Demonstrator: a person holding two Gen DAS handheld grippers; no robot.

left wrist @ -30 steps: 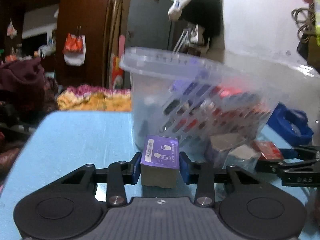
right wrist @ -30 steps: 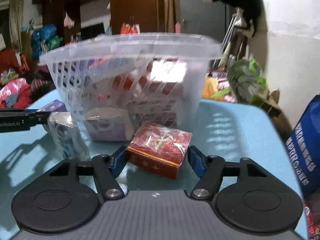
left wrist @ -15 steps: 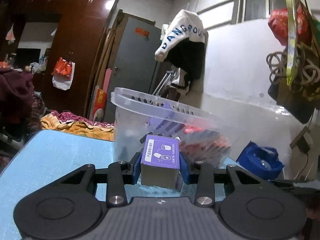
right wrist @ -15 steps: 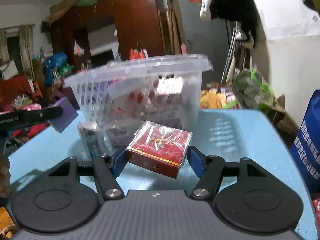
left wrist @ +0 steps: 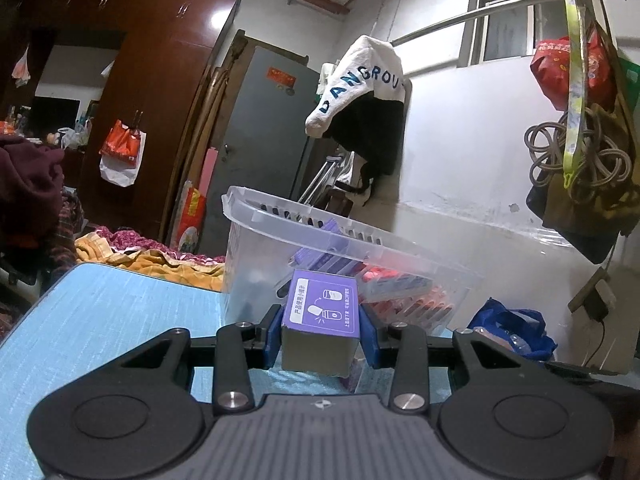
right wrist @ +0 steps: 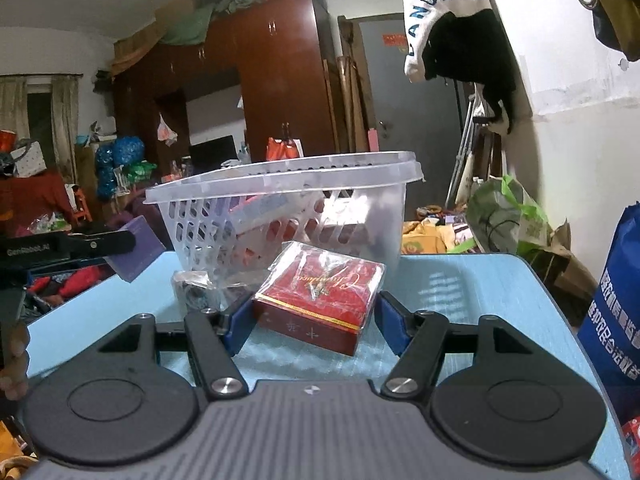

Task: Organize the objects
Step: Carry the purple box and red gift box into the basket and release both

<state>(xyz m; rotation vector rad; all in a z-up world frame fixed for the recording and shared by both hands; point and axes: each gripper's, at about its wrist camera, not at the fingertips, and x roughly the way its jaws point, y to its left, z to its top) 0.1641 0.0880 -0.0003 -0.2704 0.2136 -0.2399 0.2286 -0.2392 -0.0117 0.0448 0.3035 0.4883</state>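
My left gripper (left wrist: 320, 330) is shut on a purple box (left wrist: 322, 312) and holds it in the air in front of the clear plastic basket (left wrist: 256, 256). The basket (right wrist: 280, 184) stands on the blue table (right wrist: 480, 280) and holds several purple and red boxes. My right gripper (right wrist: 314, 316) is shut on a red box in plastic wrap (right wrist: 320, 296), lifted off the table before the basket. The left gripper with its purple box (right wrist: 134, 248) also shows at the left of the right wrist view.
A small wrapped object (right wrist: 196, 292) lies on the table by the basket's near corner. A blue bag (left wrist: 512, 328) sits to the right of the table, also seen in the right wrist view (right wrist: 616, 312). Cluttered room behind.
Both grippers have risen from the table with their boxes. The basket now appears lower and farther in both views.
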